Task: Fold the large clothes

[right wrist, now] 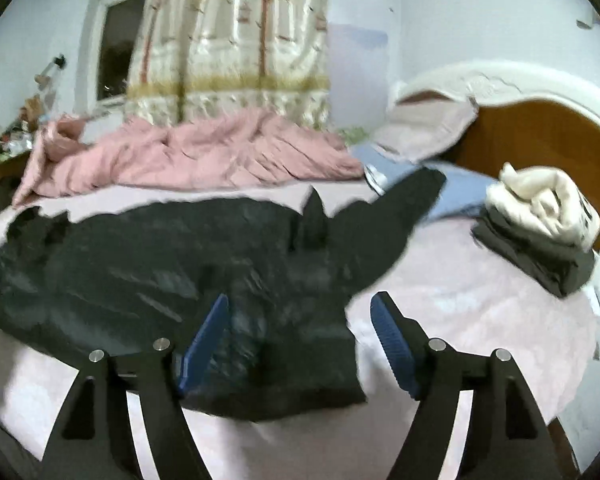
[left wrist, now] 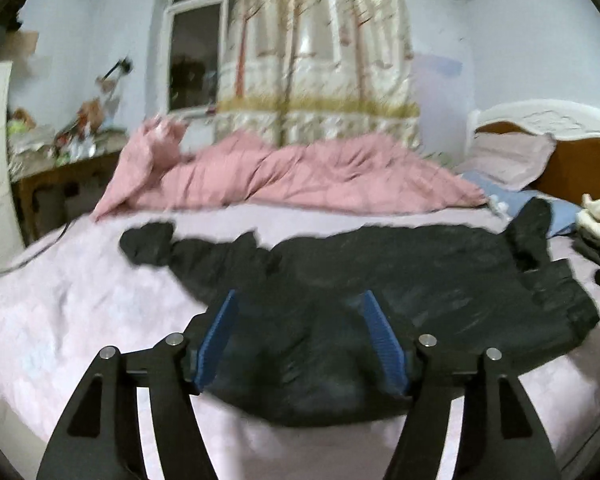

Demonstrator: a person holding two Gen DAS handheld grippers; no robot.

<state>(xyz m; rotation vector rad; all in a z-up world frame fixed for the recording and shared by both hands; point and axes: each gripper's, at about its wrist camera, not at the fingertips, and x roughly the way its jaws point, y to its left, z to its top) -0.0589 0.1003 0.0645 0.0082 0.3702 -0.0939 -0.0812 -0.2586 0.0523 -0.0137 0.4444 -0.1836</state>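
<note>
Black garment (left wrist: 380, 280): spread flat across the near part of the pink sheet (left wrist: 80, 300), one sleeve reaching far right toward the blue pillow (right wrist: 456, 196).
Left gripper (left wrist: 300, 312): fingers spread wide above the garment's near edge, holding nothing.
Right gripper (right wrist: 298, 316): spread wide over the garment's near right corner, holding nothing.
Pink quilt (left wrist: 280, 172): bunched along the far side.
Folded pile (right wrist: 540, 232): right, near the headboard (right wrist: 540, 136).

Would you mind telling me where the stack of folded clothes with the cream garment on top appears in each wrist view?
Left wrist: the folded stack is cut off at the far right edge, beside the black garment.
Right wrist: the stack sits in full at right, before the headboard.
Shared landmark: the pink quilt.
</note>
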